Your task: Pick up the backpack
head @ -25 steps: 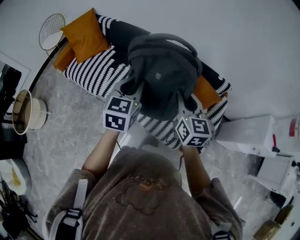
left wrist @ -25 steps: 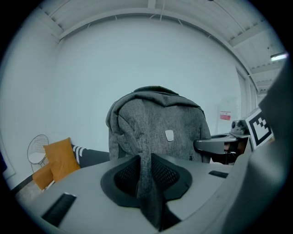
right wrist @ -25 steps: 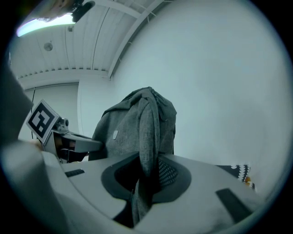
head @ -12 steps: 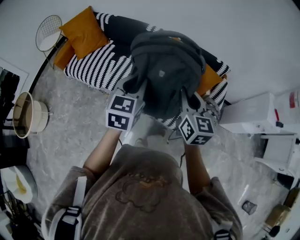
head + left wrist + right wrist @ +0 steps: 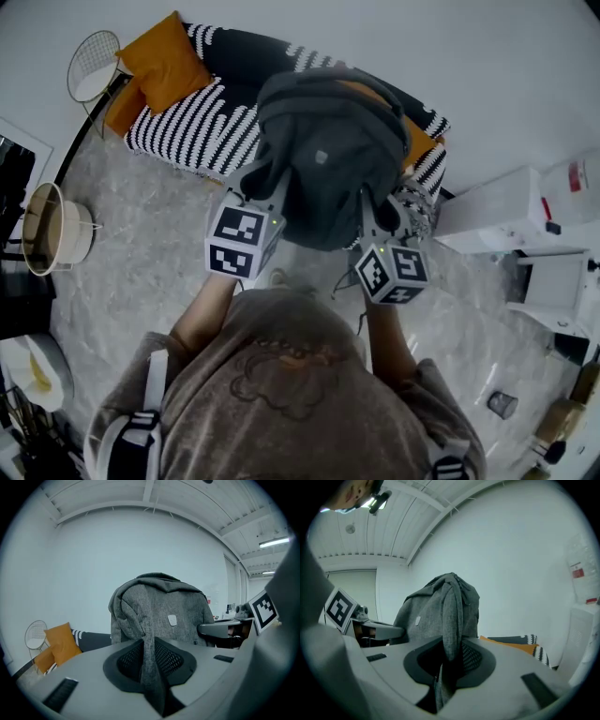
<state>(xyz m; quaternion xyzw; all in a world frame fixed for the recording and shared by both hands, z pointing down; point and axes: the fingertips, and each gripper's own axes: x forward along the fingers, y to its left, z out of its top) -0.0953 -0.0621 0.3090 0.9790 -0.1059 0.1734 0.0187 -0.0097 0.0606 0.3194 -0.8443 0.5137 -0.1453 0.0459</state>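
The backpack (image 5: 328, 159) hangs in the air just beyond both grippers, over the right end of the striped sofa (image 5: 192, 131). It looks upright, with its long axis running up and down. The left gripper (image 5: 265, 192) is clamped on the left shoulder strap (image 5: 151, 658) and the right gripper (image 5: 372, 214) on the right shoulder strap (image 5: 449, 620), so each holds one side and neither is nearer. The bag appears clear of the seat. Bare floor (image 5: 141, 244) lies near and to the left, giving room to draw back. A white cabinet (image 5: 487, 220) crowds the right side.
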